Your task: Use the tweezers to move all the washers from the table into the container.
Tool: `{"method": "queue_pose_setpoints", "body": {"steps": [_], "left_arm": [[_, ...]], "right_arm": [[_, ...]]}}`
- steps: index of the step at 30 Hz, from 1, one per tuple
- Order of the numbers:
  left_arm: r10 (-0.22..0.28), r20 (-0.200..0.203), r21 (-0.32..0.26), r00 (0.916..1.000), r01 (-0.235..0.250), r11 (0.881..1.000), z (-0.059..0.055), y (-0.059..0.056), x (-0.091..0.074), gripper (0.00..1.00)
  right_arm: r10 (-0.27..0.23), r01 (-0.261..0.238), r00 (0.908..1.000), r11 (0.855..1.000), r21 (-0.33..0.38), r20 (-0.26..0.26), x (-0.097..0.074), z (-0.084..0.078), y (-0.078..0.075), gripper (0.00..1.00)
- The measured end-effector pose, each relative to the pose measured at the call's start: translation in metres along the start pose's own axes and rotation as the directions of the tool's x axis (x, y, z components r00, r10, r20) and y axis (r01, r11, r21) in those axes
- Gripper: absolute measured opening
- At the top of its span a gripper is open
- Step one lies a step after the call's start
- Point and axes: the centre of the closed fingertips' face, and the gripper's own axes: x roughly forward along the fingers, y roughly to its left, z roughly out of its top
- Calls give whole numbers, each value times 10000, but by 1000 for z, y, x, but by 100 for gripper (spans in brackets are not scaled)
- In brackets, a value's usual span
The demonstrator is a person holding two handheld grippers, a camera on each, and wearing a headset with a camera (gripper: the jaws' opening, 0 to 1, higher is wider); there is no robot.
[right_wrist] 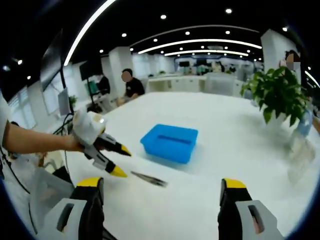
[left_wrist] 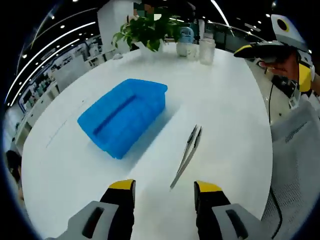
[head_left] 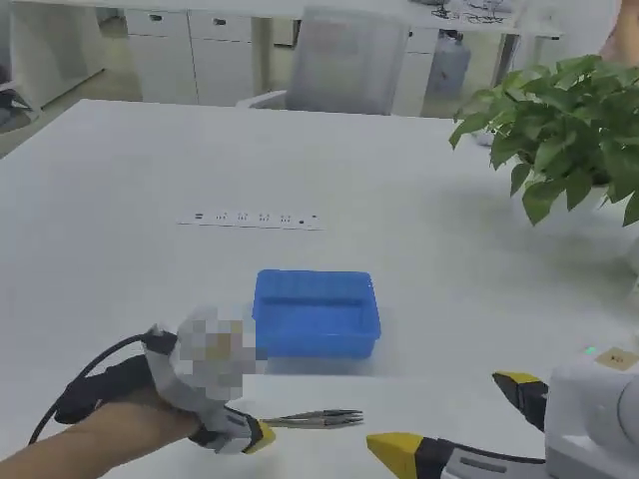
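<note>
A blue container [head_left: 316,314] [left_wrist: 122,117] [right_wrist: 170,142] stands on the white table [head_left: 120,200]. Metal tweezers [head_left: 318,418] [left_wrist: 187,154] [right_wrist: 149,178] lie flat on the table in front of it. My left gripper [head_left: 255,431] [left_wrist: 164,186] [right_wrist: 122,162] is open. Its yellow tips sit either side of the tweezers' near end without holding it. My right gripper [head_left: 449,411] [right_wrist: 162,183] [left_wrist: 272,62] hangs open to the right of the tweezers, with nothing between its jaws.
A white power strip [head_left: 252,218] is set into the table behind the container. A potted plant [head_left: 569,130] [right_wrist: 277,95] stands at the far right, with bottles [left_wrist: 206,50] near it. A chair [head_left: 344,60] is at the far edge. People sit at a desk [right_wrist: 131,85] beyond.
</note>
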Motion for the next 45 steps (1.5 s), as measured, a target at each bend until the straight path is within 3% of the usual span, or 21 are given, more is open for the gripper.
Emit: {"method": "queue_pose_setpoints", "body": {"steps": [2, 4, 6, 9, 12, 14, 17, 23, 26, 31, 37, 45], "left_arm": [[631, 371, -446, 9973, -614, 9971, 2, 8, -14, 59], [1223, 454, -895, 9915, -1179, 9890, 0, 15, -27, 70], [1359, 494, -1586, 9895, -1265, 9792, -2, 15, -39, 79], [1690, 880, -2249, 9817, -1457, 9634, -1, 16, -54, 90], [1930, 991, -3005, 9762, -1555, 9410, -7, 13, -70, 99], [2122, 1123, -3239, 9707, -1661, 9314, -8, 13, -79, 99], [2155, 1186, -3503, 9693, -1622, 9225, -13, 6, -96, 99], [2466, 1157, -3622, 9622, -1903, 9125, -14, -2, -118, 99], [2724, 1194, -3647, 9547, -2130, 9064, -15, -3, -125, 99], [2983, 1178, -3841, 9472, -2336, 8933, -19, -1, -131, 99], [3028, 1264, -4101, 9446, -2281, 8830, -18, -1, -133, 99], [3051, 1145, -3964, 9454, -2382, 8867, -17, -1, -131, 99]], "right_arm": [[11, -11, 10000, 10000, -2, 3, 2, 2, -1, 97], [-47, 48, 10000, 9999, -95, 37, 2, 4, -2, 98], [-138, 142, 9998, 9997, -206, 163, 3, 7, -4, 99], [-165, 171, 9996, 9994, -308, 207, 5, 9, -5, 99], [-165, 172, 9997, 9991, -385, 195, 5, 9, -4, 99], [-148, 157, 9996, 9991, -399, 222, 4, 10, -3, 99], [-131, 142, 9994, 9993, -358, 311, 3, 10, -1, 99], [-94, 102, 9997, 9993, -362, 232, 3, 6, 1, 99], [-113, 120, 9998, 9988, -479, 150, 2, 5, 1, 99], [-131, 137, 9999, 9986, -509, 109, 2, 3, 1, 99], [-102, 103, 9999, 9988, -483, 40, 2, 2, -1, 99], [-63, 62, 10000, 9988, -491, -11, 2, 0, 0, 99]]}}
